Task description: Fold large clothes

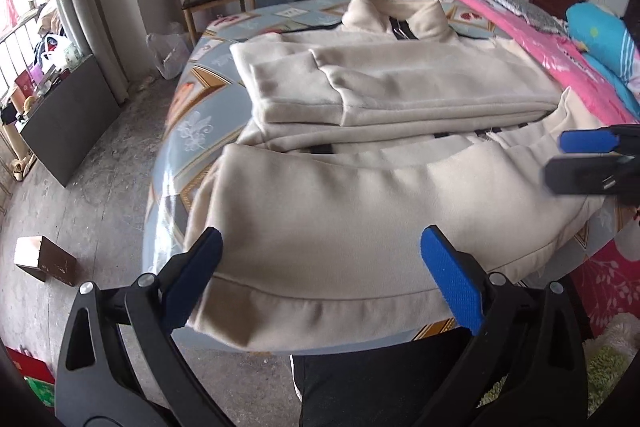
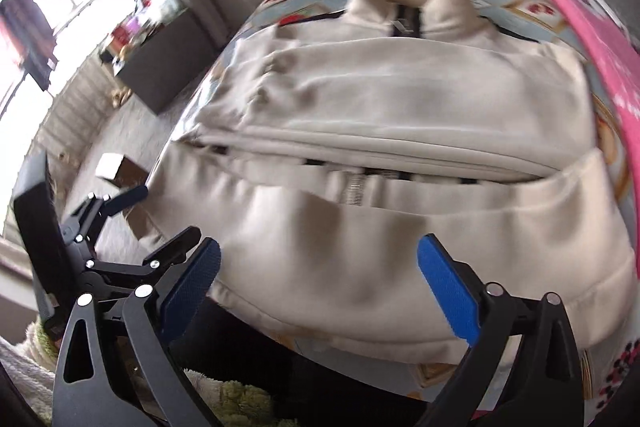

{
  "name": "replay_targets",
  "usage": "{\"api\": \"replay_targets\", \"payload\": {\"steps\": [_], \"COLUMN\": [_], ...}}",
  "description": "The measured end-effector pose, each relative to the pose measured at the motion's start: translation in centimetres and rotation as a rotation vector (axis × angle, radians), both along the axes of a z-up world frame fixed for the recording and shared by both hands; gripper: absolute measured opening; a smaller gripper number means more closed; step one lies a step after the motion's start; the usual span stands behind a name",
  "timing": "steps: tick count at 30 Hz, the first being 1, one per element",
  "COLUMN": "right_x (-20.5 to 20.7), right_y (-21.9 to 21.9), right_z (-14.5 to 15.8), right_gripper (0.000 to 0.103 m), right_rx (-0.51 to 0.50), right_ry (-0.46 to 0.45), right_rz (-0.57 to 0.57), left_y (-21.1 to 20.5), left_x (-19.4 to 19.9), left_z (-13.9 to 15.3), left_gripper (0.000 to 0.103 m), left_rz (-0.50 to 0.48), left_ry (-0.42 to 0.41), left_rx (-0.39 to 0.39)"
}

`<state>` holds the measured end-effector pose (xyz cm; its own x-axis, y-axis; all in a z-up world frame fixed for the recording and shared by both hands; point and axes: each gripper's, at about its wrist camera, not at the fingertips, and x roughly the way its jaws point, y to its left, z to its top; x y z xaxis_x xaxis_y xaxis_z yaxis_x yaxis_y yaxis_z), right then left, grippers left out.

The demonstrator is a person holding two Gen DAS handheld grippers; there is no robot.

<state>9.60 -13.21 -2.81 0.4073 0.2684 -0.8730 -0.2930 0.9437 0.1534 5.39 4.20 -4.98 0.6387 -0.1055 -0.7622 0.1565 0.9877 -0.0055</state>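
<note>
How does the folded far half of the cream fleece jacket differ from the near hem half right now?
The far half of the cream fleece jacket lies flat with sleeves folded across it and the stand-up collar at its end; the near hem half is a plain, single panel bulging over the table edge. The far half stacks several layers; the near one looks thinner. Both share the same cream fleece and rest on the patterned tablecloth.

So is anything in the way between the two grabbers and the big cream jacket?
No. The jacket lies right under the open left gripper and right gripper, with nothing visible between them.
</note>
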Motion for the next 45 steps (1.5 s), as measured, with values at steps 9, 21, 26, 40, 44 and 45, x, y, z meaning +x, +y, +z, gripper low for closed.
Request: {"api": "replay_targets", "payload": {"steps": [9,21,26,40,44,45], "right_x": [0.5,0.2,1.1,3.4,3.8,3.9], "right_y": [2.1,2.1,2.3,2.2,1.7,1.6], "right_z": [-1.6,2.9,3.0,-2.0,-3.4,-3.3], "right_gripper": [0.014,0.005,0.005,0.005,0.005,0.005], "right_rx": [-0.145,-0.142,-0.15,-0.145,-0.105,-0.095], "right_ry": [0.017,-0.15,-0.186,-0.118,-0.092,-0.088], "right_rz": [0.007,-0.064,-0.083,-0.062,-0.059,-0.058], "left_y": [2.0,4.9,5.3,0.6,-2.9,-3.9], "left_x": [-0.3,0.9,1.3,2.5,3.9,4.2], "left_z": [-0.3,2.7,3.8,3.2,1.9,1.3], "left_gripper": [0.055,0.0,0.0,0.0,0.0,0.0], "left_rz": [0.081,0.103,0.111,-0.163,-0.246,-0.261], "left_ry": [-0.028,-0.137,-0.174,-0.011,0.027,0.04], "left_rx": [0.06,0.081,0.121,-0.106,-0.128,-0.123]}}
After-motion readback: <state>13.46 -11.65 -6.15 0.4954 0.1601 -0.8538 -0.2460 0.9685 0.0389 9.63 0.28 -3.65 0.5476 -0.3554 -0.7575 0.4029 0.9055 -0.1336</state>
